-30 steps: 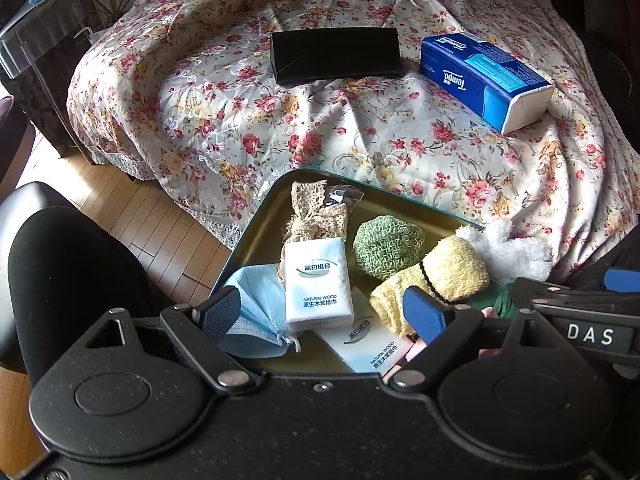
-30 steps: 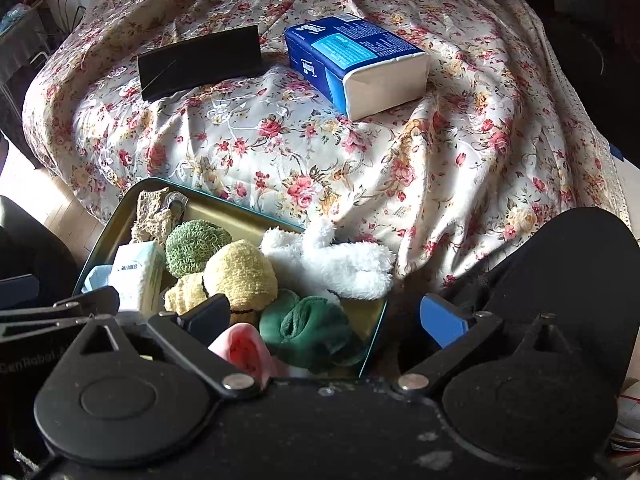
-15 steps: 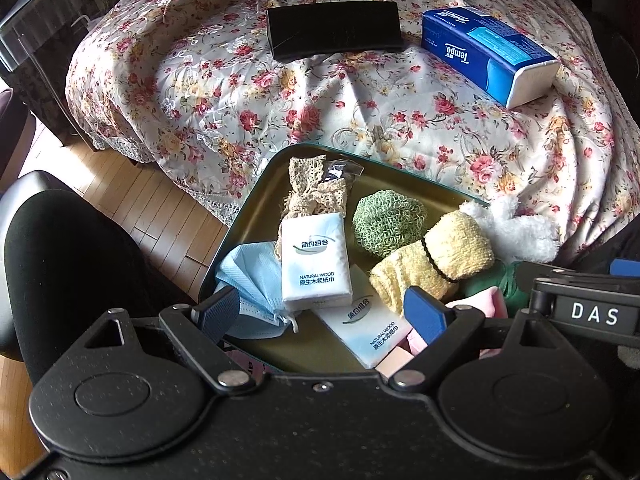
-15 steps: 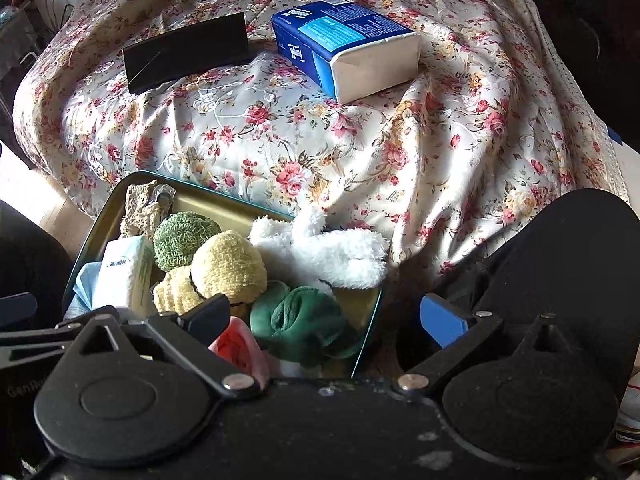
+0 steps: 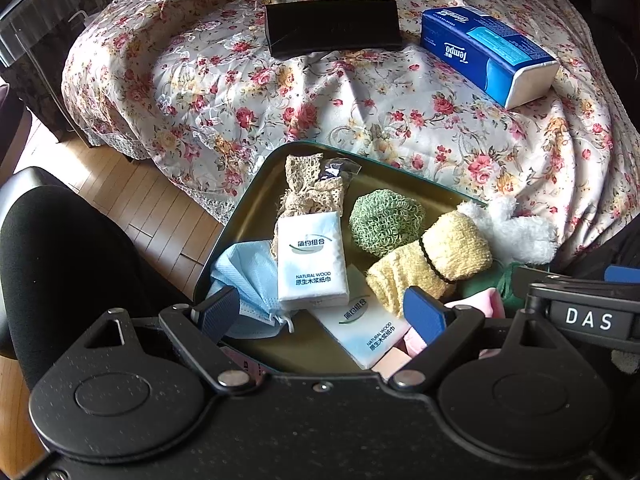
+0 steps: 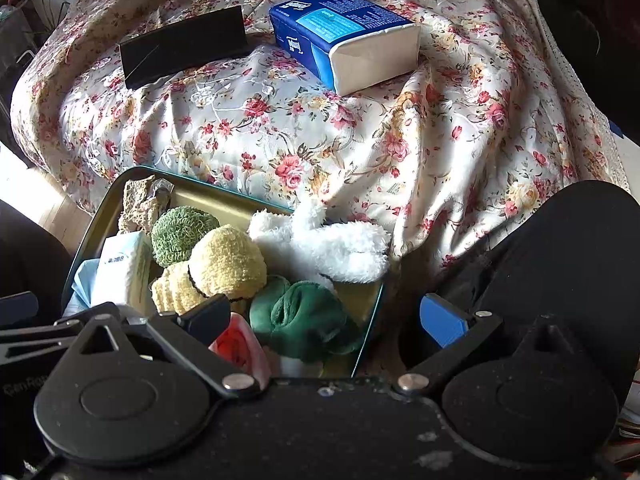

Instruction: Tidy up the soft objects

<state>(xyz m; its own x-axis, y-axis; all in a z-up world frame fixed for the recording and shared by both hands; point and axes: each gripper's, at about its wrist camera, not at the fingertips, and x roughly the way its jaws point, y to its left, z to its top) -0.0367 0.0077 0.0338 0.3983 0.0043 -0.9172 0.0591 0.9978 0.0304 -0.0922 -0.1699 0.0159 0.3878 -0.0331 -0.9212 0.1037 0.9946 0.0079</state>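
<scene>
A: Closing in on the shallow green-rimmed metal tin (image 5: 256, 200), sitting larger in both views than a second ago; nothing inside shifting.

B: Lying against the near edge of the floral-covered bed (image 5: 360, 112). Holding a knitted green scrubber (image 5: 386, 222), fluffy yellow sock roll (image 5: 448, 256), plush white toy (image 6: 332, 248), two plastic-wrapped white tissue packs (image 5: 312, 264).

A: Hovering with left tool (image 5: 324, 314) and right tool (image 6: 328, 318) both spread apart, gripping nothing.

B: Possibly sorted already, possibly awaiting sorting.
</scene>
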